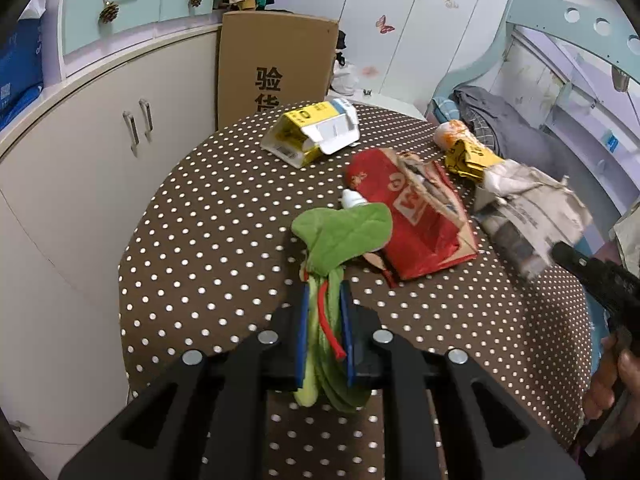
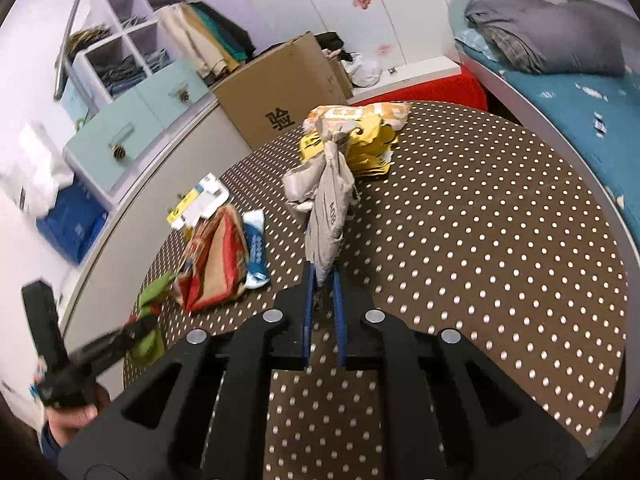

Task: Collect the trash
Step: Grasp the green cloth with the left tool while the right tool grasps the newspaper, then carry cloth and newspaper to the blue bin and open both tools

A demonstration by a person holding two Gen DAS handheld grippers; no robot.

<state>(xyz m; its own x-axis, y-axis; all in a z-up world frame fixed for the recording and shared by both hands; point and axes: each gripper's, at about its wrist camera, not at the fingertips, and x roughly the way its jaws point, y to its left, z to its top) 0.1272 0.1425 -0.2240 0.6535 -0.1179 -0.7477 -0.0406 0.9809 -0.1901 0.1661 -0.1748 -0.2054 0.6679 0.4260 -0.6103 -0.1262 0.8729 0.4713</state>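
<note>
My left gripper (image 1: 325, 292) is shut on the stalks of a bunch of green leaves (image 1: 344, 228) tied with a red band, its big leaf lying on the brown dotted tablecloth (image 1: 200, 240). My right gripper (image 2: 322, 280) is shut on a crumpled newspaper (image 2: 330, 208), which stands up from its pads; the left wrist view shows that newspaper (image 1: 528, 208) at the table's right edge. On the cloth lie a torn red paper bag (image 1: 416, 216), a yellow and white carton (image 1: 312, 132), yellow and orange wrappers (image 1: 468, 152), a small white bottle (image 1: 352, 199) and a blue and white wrapper (image 2: 256, 248).
A tall cardboard box (image 1: 276, 64) leans behind the table. Beige cabinets (image 1: 80, 160) run along the left. A bed with grey bedding (image 2: 560, 40) is on the right. A person's hand (image 1: 612, 372) grips the right tool's handle.
</note>
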